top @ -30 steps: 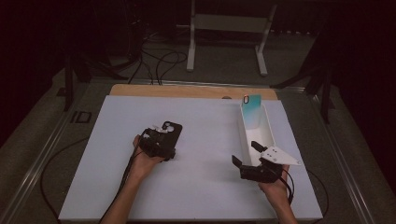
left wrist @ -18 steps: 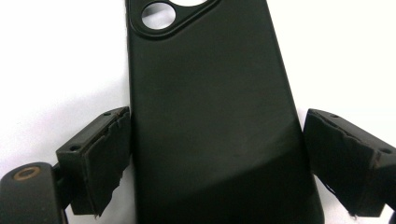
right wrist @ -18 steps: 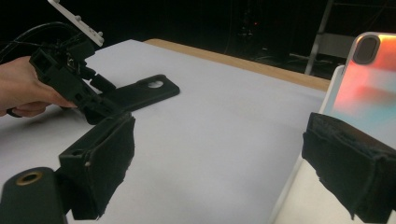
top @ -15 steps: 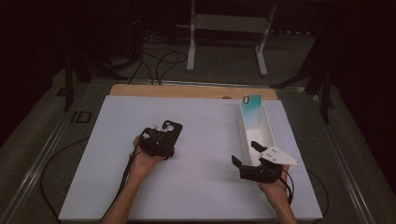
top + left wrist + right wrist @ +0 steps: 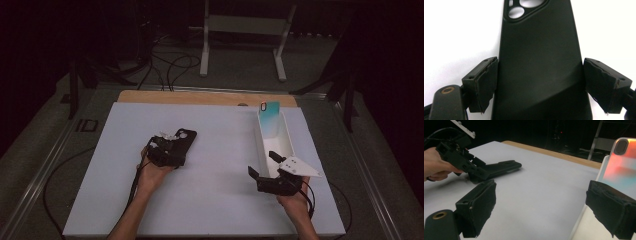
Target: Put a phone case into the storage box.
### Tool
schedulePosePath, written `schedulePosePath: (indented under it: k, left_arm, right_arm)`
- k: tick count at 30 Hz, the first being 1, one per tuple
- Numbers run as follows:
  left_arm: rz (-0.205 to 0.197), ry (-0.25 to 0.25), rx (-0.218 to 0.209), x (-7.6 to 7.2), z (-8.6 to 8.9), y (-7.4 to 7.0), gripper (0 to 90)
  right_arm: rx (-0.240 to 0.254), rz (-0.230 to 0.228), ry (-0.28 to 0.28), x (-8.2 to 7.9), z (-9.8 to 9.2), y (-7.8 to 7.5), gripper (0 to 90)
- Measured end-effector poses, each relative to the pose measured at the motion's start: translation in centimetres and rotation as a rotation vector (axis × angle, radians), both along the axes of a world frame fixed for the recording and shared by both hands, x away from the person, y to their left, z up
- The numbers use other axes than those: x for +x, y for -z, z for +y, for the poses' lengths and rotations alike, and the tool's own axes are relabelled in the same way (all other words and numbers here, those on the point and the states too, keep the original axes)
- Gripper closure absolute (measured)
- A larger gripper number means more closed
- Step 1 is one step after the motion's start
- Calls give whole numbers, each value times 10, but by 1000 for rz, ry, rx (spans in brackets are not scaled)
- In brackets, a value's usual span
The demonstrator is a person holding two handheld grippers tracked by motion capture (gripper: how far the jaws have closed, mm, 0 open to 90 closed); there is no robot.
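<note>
Room: dark around the table, with cables on the floor and a white stand behind.
Table: white board with a wooden edge along the far side.
Black case: a phone case lies flat on the board, left of centre, camera cut-outs at its far end; in the left gripper view it runs up between the two jaws.
Left gripper: it sits over the near end of the black case, held from below by the left hand. Its jaws have just been closing, with the case between them. The left pad is at the case's edge, the right pad just beside the other edge; whether they press on it I cannot tell.
Right gripper: it is held by the right hand near the front right of the board, jaws spread wide with nothing between them; its own view shows bare board between the pads.
Tray: a long white tray lies right of centre, running away from the person; the right gripper is at its near end.
Second case: a teal and pink case leans at the tray's far end, seen close at the right of the right gripper view.
Spacing: the two grippers are well apart.
</note>
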State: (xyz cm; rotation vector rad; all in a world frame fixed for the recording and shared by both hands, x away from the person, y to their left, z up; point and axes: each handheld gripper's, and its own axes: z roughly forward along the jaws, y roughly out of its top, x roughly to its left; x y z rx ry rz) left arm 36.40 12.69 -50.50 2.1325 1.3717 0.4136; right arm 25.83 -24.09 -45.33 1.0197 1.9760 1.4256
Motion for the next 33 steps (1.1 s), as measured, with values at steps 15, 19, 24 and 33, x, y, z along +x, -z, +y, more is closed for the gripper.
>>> schedulePosePath:
  k: [15, 19, 24, 33]
  left_arm:
    - [-178, 19, -76, -29, 8, -35, 157]
    - [-211, 33, -84, -36, 9, -40, 157]
    - [-275, 66, -106, -51, 7, -49, 157]
    - [-334, 131, -139, -71, 0, -61, 157]
  right_arm:
    - [9, 61, 8, 8, 3, -5, 96]
    - [27, 95, -11, 13, 6, -8, 96]
    - [34, 121, -61, 23, 21, -19, 95]
    - [40, 149, -125, 38, 50, -37, 96]
